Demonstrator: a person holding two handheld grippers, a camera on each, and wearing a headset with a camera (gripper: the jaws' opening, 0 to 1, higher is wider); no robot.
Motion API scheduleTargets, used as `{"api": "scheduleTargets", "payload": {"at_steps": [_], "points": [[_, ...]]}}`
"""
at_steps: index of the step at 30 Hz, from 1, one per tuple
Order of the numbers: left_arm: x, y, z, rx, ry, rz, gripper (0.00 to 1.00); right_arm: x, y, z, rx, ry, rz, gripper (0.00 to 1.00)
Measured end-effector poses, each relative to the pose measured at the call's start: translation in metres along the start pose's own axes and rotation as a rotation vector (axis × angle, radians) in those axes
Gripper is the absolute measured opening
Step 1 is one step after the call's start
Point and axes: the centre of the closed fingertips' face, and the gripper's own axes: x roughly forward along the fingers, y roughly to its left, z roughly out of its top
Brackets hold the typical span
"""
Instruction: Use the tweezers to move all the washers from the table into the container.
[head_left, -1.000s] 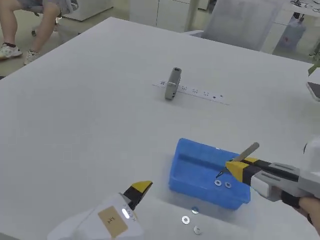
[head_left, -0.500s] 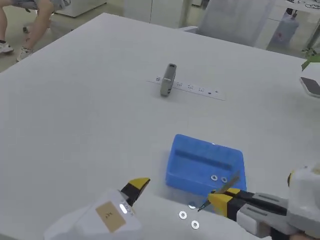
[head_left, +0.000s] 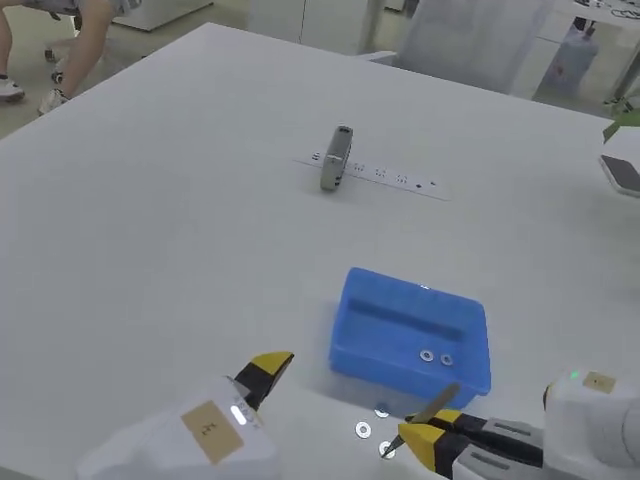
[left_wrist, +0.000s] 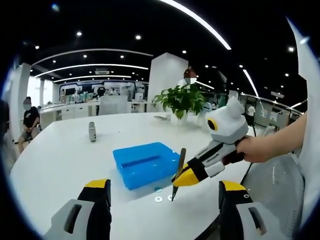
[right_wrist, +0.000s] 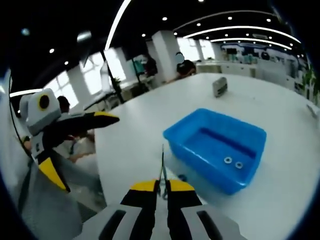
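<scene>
On the table (head_left: 200, 220) before the blue container (head_left: 400, 284) | done: two washers (head_left: 436, 357) inside | left: three washers (head_left: 363, 430) on table | right gripper (head_left: 422, 442) clamps tweezers (head_left: 432, 404), tips beside one | left gripper (head_left: 266, 371) wide, empty

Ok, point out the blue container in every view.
Head view: container lower right of centre.
Left gripper view: container at centre.
Right gripper view: container right of centre.
Shared landmark: grey block standing beyond it.
</scene>
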Motion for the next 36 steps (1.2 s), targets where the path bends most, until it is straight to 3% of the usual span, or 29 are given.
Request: {"api": "scheduleTargets", "payload": {"at_steps": [6,10,16,19,26,33,35,36], "points": [[0.001,-0.002,-0.003,0.014,0.019,-0.006,0.9,0.005,0.017,-0.004,-0.325,0.085,0.013,0.04],[0.001,-0.001,-0.004,0.019,0.021,-0.002,0.9,0.008,0.023,-0.005,-0.427,0.121,-0.009,0.03],[0.001,-0.001,-0.006,0.027,0.031,-0.005,0.89,0.007,0.016,-0.003,-0.319,0.082,-0.037,0.04],[0.0,0.001,-0.006,0.01,0.029,0.0,0.89,0.006,0.011,-0.002,-0.237,0.032,-0.05,0.04],[0.001,0.002,-0.01,0.022,0.056,0.009,0.88,0.002,0.002,-0.003,-0.14,-0.016,-0.067,0.04],[0.001,0.003,-0.01,0.019,0.056,0.014,0.87,0.001,-0.003,-0.002,-0.103,-0.024,-0.074,0.03],[0.001,0.004,-0.01,0.017,0.056,0.016,0.87,0.002,-0.003,-0.004,-0.113,-0.004,-0.074,0.02],[0.001,0.004,-0.01,0.015,0.055,0.014,0.87,0.002,-0.003,-0.008,-0.127,0.032,-0.075,0.02]]}}
